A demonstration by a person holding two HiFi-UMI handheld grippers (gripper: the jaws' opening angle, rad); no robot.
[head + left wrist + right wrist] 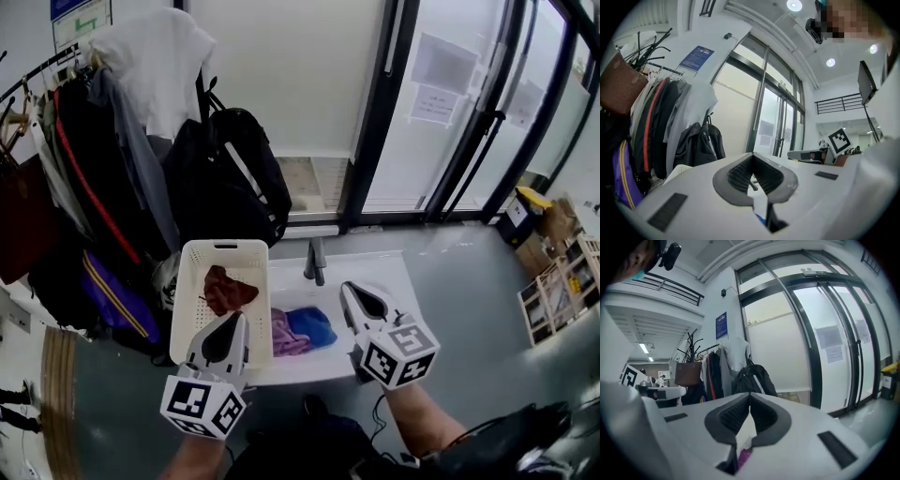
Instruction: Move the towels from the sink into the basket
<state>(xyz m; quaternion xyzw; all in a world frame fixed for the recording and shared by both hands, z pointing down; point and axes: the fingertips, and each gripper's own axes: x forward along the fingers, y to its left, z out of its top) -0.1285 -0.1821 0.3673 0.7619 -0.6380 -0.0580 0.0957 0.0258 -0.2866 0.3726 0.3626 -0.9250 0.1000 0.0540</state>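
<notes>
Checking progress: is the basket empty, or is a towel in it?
Not empty: a dark red towel lies crumpled inside the white basket. A pink towel and a blue towel lie in the sink.

I look into an office entrance hall: glass doors point(450, 103) behind the sink point(291, 281), loaded coat rack point(84, 141) left of it.

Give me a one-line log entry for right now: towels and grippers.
basket: red towel in | sink: pink towel, blue towel | left gripper: shut, empty | right gripper: shut, empty
</notes>
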